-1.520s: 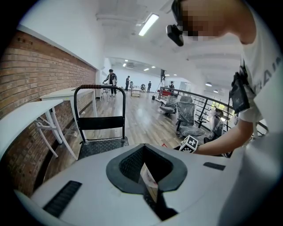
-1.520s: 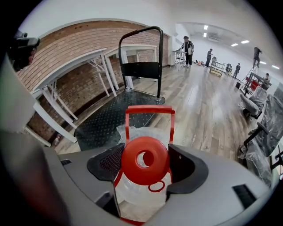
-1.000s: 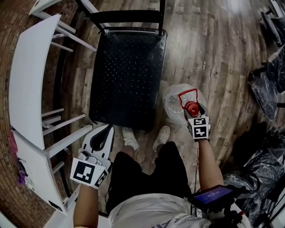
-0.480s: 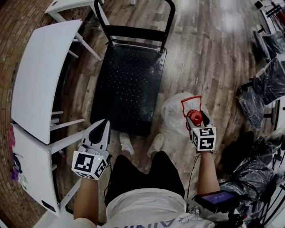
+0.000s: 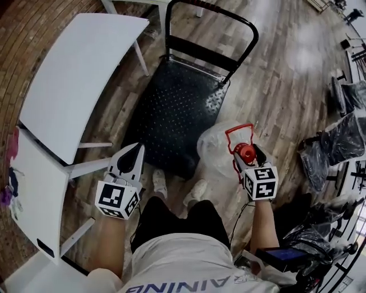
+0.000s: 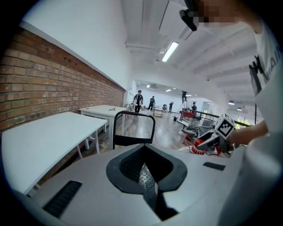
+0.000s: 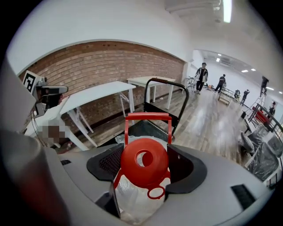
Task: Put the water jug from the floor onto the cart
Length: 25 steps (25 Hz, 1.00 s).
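The water jug (image 5: pixel 218 147) is clear plastic with a red cap (image 7: pixel 143 161) and a raised red carrying handle (image 7: pixel 148 117). My right gripper (image 5: pixel 247 154) is shut on its neck just under the cap, one jaw on each side. The jug is beside the near right corner of the cart (image 5: pixel 177 111), a black studded platform with a black push handle (image 5: pixel 213 12) at its far end. Whether the jug is off the floor I cannot tell. My left gripper (image 5: pixel 136 153) is shut and holds nothing, low by the cart's near left corner.
White tables (image 5: pixel 80 74) stand on the left along a brick wall, their legs close to the cart. Chairs under dark plastic covers (image 5: pixel 338 140) stand at the right. The person's shoes (image 5: pixel 194 193) are just before the cart's near edge. Several people stand far down the room.
The right gripper with the jug has come closer to the cart's right edge. The head view has turned, so the cart now lies slanted. The left gripper stays shut and low.
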{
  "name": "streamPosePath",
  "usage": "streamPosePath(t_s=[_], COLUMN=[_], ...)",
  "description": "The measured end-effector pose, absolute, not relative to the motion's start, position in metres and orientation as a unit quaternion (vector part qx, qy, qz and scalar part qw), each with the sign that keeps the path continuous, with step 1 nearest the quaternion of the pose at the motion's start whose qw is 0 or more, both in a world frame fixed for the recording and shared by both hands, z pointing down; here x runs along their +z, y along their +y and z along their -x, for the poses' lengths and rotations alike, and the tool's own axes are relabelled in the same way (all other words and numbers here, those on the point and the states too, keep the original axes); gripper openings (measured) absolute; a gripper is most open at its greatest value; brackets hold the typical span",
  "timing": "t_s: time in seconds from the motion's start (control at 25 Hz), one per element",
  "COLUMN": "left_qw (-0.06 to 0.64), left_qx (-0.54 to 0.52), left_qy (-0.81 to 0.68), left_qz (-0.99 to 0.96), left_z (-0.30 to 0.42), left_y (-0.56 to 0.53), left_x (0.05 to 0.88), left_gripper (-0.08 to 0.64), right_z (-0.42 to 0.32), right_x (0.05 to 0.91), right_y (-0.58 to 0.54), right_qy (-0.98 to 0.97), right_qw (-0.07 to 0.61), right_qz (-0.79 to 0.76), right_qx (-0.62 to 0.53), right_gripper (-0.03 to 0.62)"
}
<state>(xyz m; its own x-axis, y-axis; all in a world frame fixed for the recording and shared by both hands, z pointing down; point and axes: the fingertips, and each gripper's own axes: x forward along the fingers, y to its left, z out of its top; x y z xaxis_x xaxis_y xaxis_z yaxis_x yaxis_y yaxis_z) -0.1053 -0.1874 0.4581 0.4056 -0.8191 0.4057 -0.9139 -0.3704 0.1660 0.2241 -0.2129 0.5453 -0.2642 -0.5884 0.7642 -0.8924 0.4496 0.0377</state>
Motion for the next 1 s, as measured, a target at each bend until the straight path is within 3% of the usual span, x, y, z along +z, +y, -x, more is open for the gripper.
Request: streamPosePath(t_s=[0.56, 1.0], left_qw=[0.224, 0.247], left_qx=[0.113, 0.126], left_qy=[-0.603, -0.629], left_qz=[-0.757, -0.726], left_z=[0.228, 0.269], left_y=[-0.147, -0.117], left_x=[0.475, 0.487], left_gripper=[0.002, 0.002], right_z=[-0.025, 0.044], right_x=[0.595, 0.677], right_y=[-0.293, -0.341], right_qy=[-0.825, -0.816], right_qw=[0.377, 0.429], right_qz=[-0.378, -0.347], right_qx=[0.185, 0.174], right_gripper=[0.299, 0.299])
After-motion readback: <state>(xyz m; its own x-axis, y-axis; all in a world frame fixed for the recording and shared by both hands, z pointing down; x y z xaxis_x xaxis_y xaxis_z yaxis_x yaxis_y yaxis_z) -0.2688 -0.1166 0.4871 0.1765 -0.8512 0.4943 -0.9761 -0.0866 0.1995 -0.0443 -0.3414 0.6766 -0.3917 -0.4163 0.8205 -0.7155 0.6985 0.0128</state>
